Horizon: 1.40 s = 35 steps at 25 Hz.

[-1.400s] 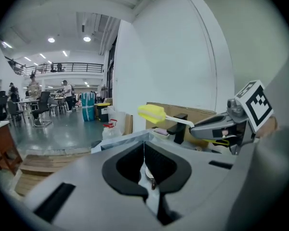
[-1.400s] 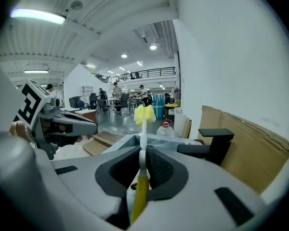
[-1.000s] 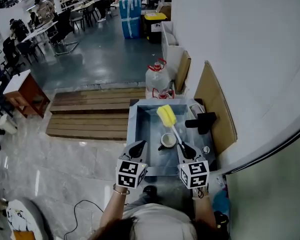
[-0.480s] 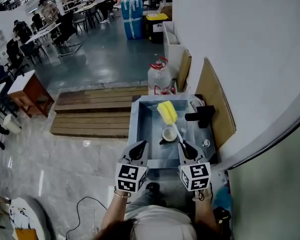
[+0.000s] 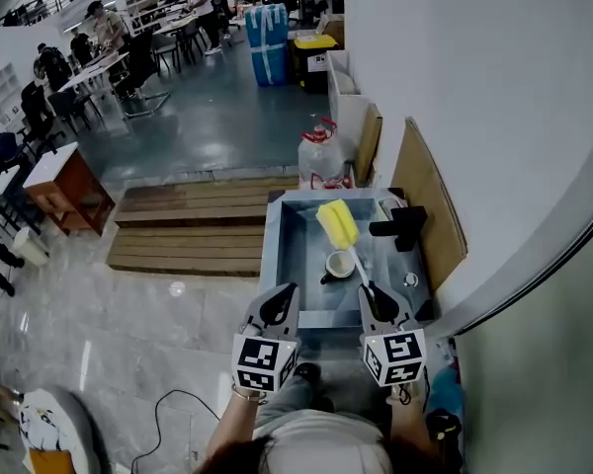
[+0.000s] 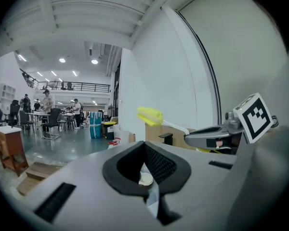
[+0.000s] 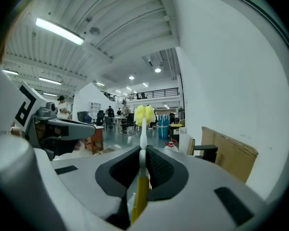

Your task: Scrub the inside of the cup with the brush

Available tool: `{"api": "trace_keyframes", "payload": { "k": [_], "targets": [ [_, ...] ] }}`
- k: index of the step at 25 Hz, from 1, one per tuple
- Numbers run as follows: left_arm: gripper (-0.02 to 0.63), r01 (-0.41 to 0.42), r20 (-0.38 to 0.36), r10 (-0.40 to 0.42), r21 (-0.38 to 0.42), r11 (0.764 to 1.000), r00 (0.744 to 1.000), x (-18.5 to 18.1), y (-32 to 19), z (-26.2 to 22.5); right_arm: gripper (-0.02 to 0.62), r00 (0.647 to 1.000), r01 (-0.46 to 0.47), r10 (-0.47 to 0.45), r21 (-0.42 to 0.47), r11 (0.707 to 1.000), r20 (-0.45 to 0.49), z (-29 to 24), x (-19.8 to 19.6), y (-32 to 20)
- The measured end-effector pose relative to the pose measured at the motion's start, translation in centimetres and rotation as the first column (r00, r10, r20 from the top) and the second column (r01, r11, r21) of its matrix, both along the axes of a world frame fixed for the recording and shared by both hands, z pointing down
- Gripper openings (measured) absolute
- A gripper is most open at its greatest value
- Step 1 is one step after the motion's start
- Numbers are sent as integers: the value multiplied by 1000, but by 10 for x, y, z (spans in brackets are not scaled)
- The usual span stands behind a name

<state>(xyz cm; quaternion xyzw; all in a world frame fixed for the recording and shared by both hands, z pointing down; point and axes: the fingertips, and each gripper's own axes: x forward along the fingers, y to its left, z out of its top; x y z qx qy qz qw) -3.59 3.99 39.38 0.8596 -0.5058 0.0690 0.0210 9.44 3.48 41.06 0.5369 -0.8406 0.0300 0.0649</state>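
Right gripper view shows the right gripper [image 7: 144, 154] with its jaws clenched on the white handle of the brush [image 7: 145, 115], whose yellow sponge head stands beyond them. The left gripper [image 6: 145, 153] has its jaws nearly together and empty. The white cup [image 5: 340, 264] sits in the steel sink [image 5: 292, 255] ahead of both.

Cup [image 5: 339, 264] sits in sink [image 5: 295, 257]; brush [image 5: 336, 223] apparently above it.

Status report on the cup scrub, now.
Left tongs shut, empty. Right tongs shut on brush, yellow head in air. Cup upright in sink, unheld, brush not in it. Nothing between them.
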Motion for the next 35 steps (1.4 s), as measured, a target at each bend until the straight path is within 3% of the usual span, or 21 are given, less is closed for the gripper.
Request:
{"api": "trace_keyframes", "payload": {
  "k": [10, 35],
  "targets": [
    [8, 38, -39, -36, 67, 997, 999, -7, 29, -24, 51, 1000, 14, -14, 40, 999, 18, -15, 0, 21],
    [8, 15, -53, -12, 58, 998, 999, -10, 27, -17, 51, 1000, 1, -1, 35, 999, 3, -9, -7, 22]
  ]
}}
